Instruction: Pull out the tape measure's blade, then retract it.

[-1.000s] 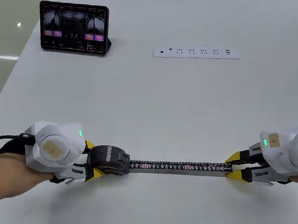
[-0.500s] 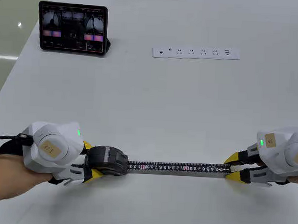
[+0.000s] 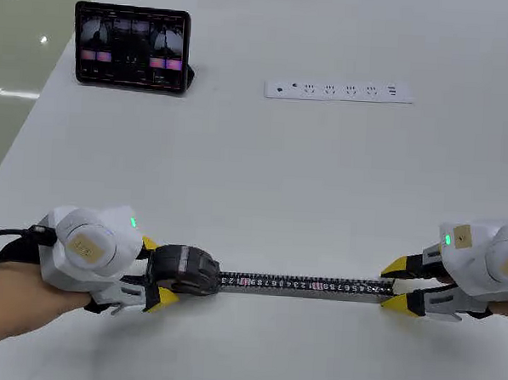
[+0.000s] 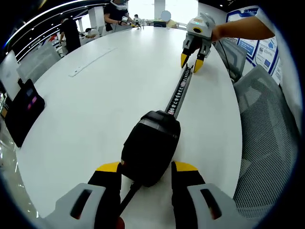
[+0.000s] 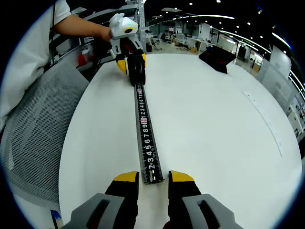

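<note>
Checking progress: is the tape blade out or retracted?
Out: the blade stretches across the table from the case to the right tongs.

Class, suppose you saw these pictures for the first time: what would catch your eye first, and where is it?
The tape measure's blade lies drawn out along the near edge of the white table. The left gripper clamps its black case at one end, and the right gripper has its open jaws either side of the tip at the other. A lit tablet stands far left.
</note>
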{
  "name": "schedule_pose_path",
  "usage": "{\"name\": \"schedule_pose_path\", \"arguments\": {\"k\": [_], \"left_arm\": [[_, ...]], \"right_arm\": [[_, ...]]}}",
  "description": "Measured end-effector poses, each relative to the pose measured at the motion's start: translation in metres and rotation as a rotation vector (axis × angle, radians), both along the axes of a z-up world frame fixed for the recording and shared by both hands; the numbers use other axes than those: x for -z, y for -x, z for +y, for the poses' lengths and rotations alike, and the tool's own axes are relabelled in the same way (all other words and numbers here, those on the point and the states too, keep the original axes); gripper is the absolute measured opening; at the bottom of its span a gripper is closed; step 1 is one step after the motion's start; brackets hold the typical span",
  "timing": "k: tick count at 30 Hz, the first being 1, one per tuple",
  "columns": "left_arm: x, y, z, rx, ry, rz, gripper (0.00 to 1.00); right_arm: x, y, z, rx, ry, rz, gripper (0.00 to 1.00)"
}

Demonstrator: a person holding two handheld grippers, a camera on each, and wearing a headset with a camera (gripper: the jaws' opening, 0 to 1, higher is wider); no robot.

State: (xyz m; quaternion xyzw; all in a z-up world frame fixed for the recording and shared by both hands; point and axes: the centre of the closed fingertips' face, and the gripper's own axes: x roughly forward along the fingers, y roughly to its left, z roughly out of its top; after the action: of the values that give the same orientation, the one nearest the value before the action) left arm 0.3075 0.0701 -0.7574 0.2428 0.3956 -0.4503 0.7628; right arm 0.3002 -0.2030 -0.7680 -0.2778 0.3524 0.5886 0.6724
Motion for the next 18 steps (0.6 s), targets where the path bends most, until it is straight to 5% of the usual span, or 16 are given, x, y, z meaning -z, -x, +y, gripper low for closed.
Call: {"name": "schedule_pose_path", "arguments": {"k": [18], "left_arm": [[-0.0085, 0.0, -0.0048, -0.038, 0.047, -0.023, 0.44]], "right_arm": [[-0.0097, 0.0006, -0.0031, 0.077, -0.033, -0.011, 0.27]]}}
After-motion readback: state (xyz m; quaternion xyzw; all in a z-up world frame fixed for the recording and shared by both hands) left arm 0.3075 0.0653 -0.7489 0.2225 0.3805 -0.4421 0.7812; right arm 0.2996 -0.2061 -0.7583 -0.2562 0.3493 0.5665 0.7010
